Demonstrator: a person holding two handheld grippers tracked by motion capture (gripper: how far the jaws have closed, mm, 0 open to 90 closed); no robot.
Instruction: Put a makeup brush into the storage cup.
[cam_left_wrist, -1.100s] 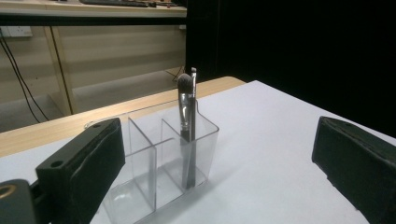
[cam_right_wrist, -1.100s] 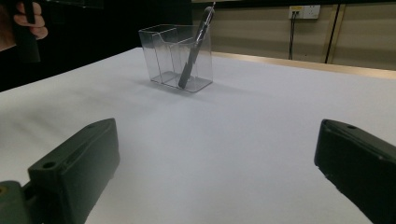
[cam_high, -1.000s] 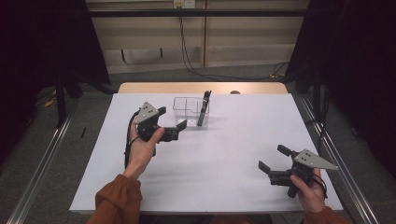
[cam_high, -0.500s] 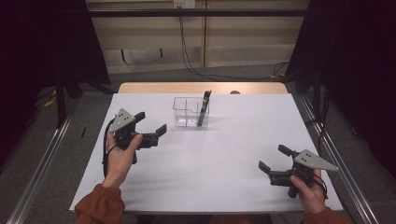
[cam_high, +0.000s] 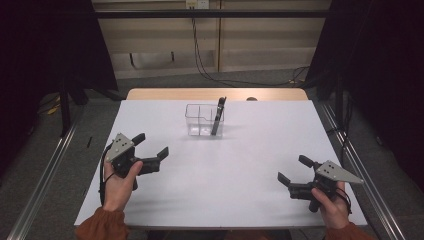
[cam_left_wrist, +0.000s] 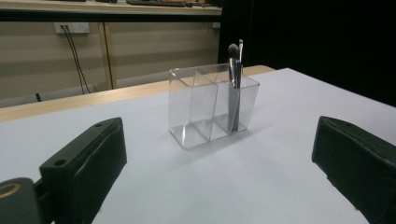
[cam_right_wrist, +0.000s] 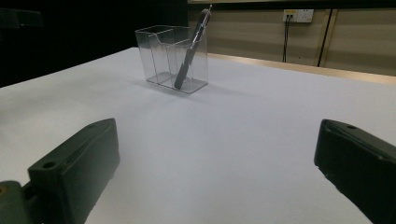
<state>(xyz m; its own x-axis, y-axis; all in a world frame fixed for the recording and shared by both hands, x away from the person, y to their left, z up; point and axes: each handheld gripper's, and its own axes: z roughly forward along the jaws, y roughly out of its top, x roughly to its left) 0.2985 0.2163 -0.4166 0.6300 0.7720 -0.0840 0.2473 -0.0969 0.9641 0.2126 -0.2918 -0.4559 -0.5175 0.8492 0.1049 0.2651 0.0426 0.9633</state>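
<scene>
The clear organizer (cam_high: 204, 120) stands upper centre of the frame on the table (cam_high: 240, 200), a dark brush (cam_high: 218, 116) leaning in its right compartment. Left gripper (cam_high: 151, 151), lower left, and right gripper (cam_high: 293, 170), lower right, both gape empty. A careless reach could tip the light organizer.

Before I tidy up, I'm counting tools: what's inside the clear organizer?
The clear organizer holds a dark makeup brush leaning in one end compartment. A thin silvery tip shows beside its head; whether that is a second tool cannot be told. The other compartment looks empty.

Dark brush (cam_high: 217, 114) tilted in clear organizer (cam_high: 198, 120)
</scene>
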